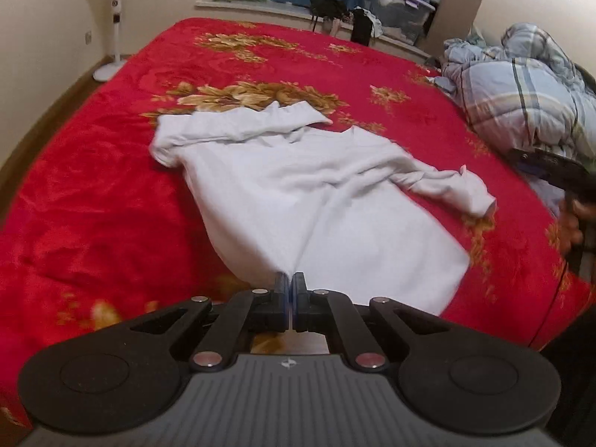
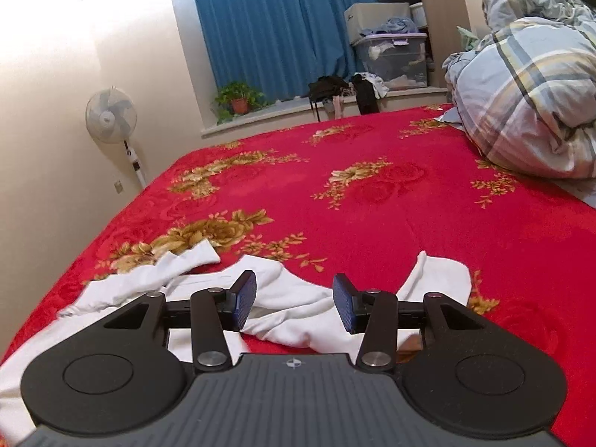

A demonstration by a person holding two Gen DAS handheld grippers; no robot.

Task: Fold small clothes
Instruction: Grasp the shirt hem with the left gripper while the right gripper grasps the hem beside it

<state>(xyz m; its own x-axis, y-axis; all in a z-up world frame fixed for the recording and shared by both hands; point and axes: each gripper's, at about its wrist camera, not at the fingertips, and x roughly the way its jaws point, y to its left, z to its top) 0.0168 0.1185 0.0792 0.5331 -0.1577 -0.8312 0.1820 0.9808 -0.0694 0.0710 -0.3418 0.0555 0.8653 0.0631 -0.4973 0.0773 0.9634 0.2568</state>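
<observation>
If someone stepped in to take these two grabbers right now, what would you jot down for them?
Left gripper: shut, pinching the near hem of the white long-sleeved shirt.
Right gripper: open, empty, above the shirt's sleeve area.
The shirt lies spread on the red floral blanket, sleeves loose and crumpled.
Done: hem gripped. No fold is visible yet.
Left: probably grab the other side, then fold sleeves and body.
</observation>
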